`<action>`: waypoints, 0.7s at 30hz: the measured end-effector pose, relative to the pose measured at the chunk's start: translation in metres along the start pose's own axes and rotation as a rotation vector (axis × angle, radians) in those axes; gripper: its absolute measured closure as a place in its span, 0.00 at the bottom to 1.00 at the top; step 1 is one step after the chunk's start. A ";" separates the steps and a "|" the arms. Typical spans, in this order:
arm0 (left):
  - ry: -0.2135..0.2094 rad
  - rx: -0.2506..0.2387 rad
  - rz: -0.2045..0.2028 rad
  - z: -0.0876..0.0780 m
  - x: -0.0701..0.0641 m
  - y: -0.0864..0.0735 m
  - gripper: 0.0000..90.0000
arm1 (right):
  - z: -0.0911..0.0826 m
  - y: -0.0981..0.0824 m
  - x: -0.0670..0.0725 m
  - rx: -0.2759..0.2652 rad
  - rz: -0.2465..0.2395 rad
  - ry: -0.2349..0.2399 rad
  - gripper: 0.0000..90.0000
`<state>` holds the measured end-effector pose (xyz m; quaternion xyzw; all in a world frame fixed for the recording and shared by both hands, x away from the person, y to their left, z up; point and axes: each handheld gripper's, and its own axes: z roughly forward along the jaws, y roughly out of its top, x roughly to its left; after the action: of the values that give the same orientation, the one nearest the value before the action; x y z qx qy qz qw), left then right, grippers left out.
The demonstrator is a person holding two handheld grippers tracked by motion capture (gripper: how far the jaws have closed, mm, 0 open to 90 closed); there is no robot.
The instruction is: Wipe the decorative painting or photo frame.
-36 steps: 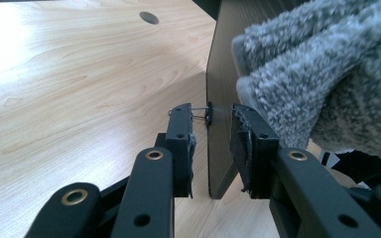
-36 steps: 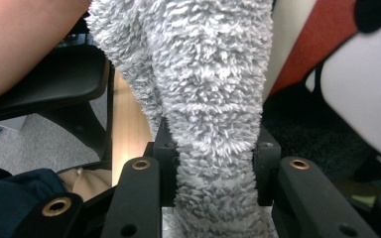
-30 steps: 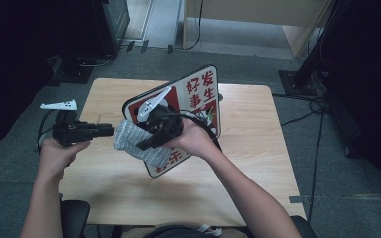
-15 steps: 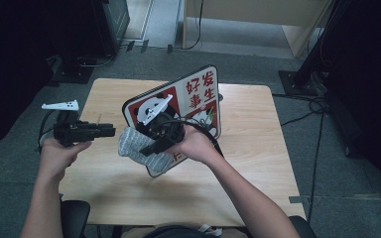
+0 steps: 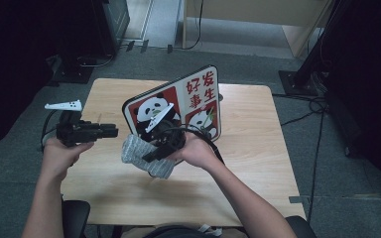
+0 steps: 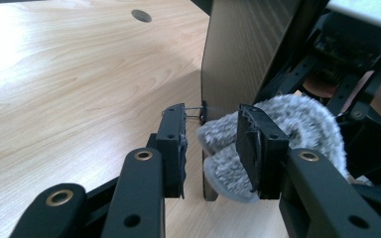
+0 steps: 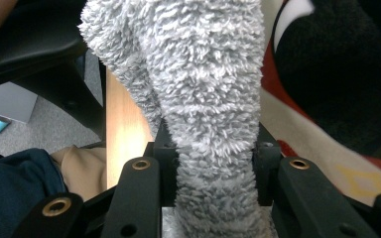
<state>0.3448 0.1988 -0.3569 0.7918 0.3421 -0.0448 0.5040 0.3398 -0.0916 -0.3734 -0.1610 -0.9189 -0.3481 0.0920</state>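
1. While the right gripper [image 5: 151, 154] pinches the fluffy grey cloth [image 5: 146, 156] between its jaws, the fabric bunches thick above the pads in the right gripper view [image 7: 213, 114]. The grip looks firm, and I judge it should be kept so, since the cloth hangs loose over the near middle of the wooden table [image 5: 248, 129].
2. Just to the left, the left gripper [image 5: 110, 131] lies level in the person's left hand [image 5: 62, 153], with its tips a little short of the cloth. Its jaws have just been opening and now stand spread. In the left gripper view the cloth's free end [image 6: 278, 134] lies just beyond them, and I cannot tell whether the right-hand pad [image 6: 253, 146] brushes it; nothing is pinched.
3. To take the free end well, the left gripper would, in my judgement, need to ease forward until the plush sits fully between the pads and only then close, or it may catch nothing but a few fibres.
4. Right behind the cloth stands the panda sign board [image 5: 193, 99], tilted, its edge dark and close in the left gripper view [image 6: 243, 54]. It crowds the work, and a careless push could knock it over.
5. Farther off, a round cable hole [image 6: 141, 16] marks the tabletop, and dark equipment stands [image 5: 104, 25] sit on the grey floor beyond the table.
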 end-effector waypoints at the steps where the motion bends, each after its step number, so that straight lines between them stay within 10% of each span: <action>1: -0.001 0.001 0.001 0.000 -0.001 0.000 0.72 | 0.001 -0.001 -0.001 0.000 -0.001 0.001 0.74; 21: -0.042 0.014 0.048 0.012 -0.019 0.011 0.69 | 0.021 -0.026 -0.005 0.017 0.000 0.010 0.74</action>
<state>0.3393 0.1769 -0.3464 0.8021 0.3118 -0.0517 0.5066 0.3342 -0.0969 -0.4060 -0.1582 -0.9214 -0.3411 0.0980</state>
